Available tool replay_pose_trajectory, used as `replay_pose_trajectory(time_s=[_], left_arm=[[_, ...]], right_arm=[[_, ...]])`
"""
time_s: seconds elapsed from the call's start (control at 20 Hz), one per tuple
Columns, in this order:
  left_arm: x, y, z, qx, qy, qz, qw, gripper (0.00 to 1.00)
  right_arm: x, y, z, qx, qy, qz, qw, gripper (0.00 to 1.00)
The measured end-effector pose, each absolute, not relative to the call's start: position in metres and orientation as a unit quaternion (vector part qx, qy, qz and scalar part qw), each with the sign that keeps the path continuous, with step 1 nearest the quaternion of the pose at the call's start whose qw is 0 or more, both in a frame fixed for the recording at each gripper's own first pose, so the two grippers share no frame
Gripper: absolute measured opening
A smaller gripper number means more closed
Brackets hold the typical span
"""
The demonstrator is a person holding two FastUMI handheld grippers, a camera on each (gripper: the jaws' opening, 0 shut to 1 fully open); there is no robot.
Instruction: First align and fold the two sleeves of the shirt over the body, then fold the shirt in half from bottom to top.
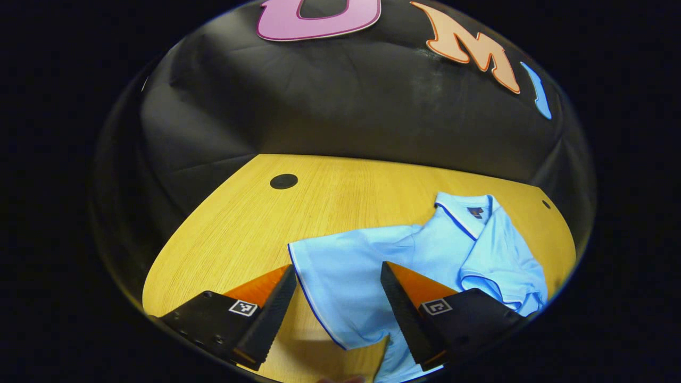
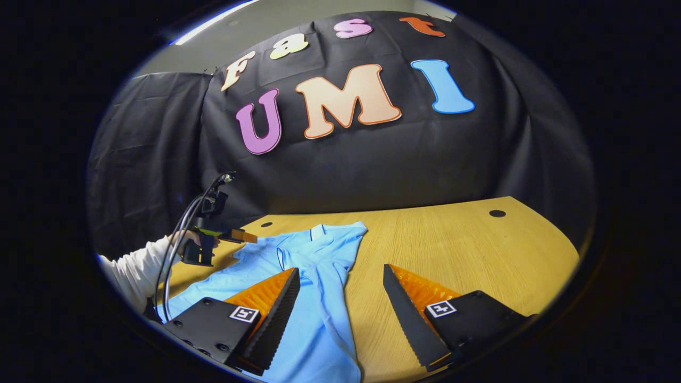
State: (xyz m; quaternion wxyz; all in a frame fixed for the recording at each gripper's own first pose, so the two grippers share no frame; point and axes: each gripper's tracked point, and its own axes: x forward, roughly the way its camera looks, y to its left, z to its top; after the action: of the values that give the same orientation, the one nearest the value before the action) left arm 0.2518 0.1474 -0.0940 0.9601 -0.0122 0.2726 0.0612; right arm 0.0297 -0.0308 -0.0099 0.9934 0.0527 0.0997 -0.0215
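Left gripper view: the left gripper (image 1: 338, 295) hangs above the near part of the bench (image 1: 239, 223), its fingers spread wide apart with nothing between them. The left finger (image 1: 271, 314) stands over bare wood just beside the hem of a sleeve. The right finger (image 1: 404, 314) stands over the fabric of the shirt (image 1: 372, 255). Whether either finger touches the cloth or the wood cannot be told.

The shirt, a light blue polo with dark piping, lies flat on the bench toward its right side. One sleeve (image 1: 330, 271) is spread out flat toward the left, its piped hem running between the two fingers. The collar (image 1: 468, 210) points toward the far edge of the bench. The other sleeve (image 1: 500, 260) lies folded over the body near the right edge. A round black grommet (image 1: 283, 181) sits in the bench surface near the far left corner, well apart from the shirt.

Right gripper view: a white sleeve (image 2: 135, 268) and hand hold the left gripper at the left edge of the bench, above the shirt. The shirt occupies the left part of the bench, collar toward the far edge. The right gripper (image 2: 340, 300) hangs above the near edge, its fingers also spread wide and empty. Its left finger (image 2: 274, 311) stands over the shirt body; its right finger (image 2: 407, 314) stands over bare wood just beside the shirt's edge. Contact cannot be told.
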Motion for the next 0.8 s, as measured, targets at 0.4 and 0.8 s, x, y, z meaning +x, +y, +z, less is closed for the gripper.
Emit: replay_pose_trajectory(time_s=[0.4, 0.8], left_arm=[[0.262, 0.151, -0.108, -0.001, 0.291, 0.061, 0.955, 0.93], [0.262, 0.139, -0.105, -0.023, 0.283, 0.041, 0.958, 0.34]], right_arm=[[0.018, -0.047, -0.002, 0.074, 0.088, -0.034, 0.993, 0.98], [0.014, -0.042, -0.008, 0.078, 0.095, -0.019, 0.992, 0.98]])
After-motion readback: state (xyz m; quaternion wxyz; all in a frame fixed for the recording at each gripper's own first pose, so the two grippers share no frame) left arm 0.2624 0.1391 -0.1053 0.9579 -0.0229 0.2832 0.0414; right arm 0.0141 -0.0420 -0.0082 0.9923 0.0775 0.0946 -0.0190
